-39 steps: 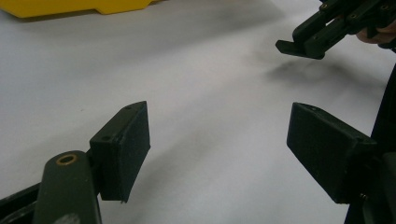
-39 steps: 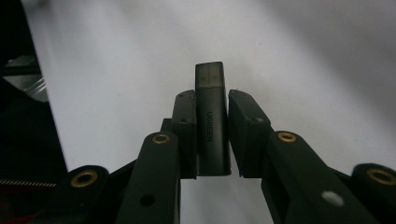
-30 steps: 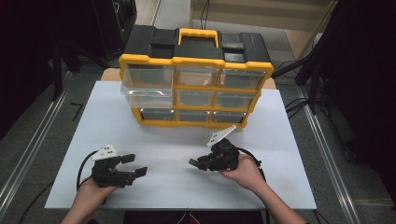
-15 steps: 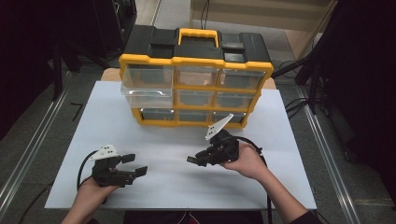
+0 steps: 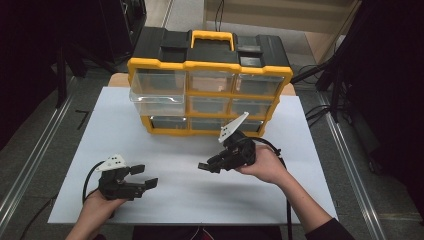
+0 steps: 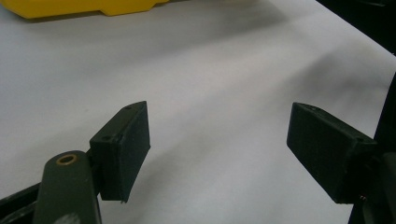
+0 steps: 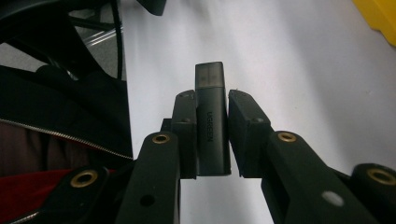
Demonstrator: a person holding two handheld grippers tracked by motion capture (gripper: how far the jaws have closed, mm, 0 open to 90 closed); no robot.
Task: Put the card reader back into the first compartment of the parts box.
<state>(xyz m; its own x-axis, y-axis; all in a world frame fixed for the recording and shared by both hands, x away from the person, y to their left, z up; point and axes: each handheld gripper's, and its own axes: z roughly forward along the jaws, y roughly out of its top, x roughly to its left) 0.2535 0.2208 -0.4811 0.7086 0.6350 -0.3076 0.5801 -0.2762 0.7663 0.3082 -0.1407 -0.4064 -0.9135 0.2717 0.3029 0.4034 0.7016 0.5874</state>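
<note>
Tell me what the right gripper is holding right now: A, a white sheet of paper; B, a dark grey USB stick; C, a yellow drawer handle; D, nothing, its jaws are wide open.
B: in the right gripper view the right gripper is shut on a dark grey USB stick, its clear-capped end poking out past the jaws.

The right gripper [image 7: 211, 135] is clamping a dark grey USB stick [image 7: 212, 126] between its two black jaws, the translucent cap end sticking out past them. It is hanging over the white tabletop [image 7: 299, 60], a yellow corner [image 7: 379, 16] showing top right.
</note>
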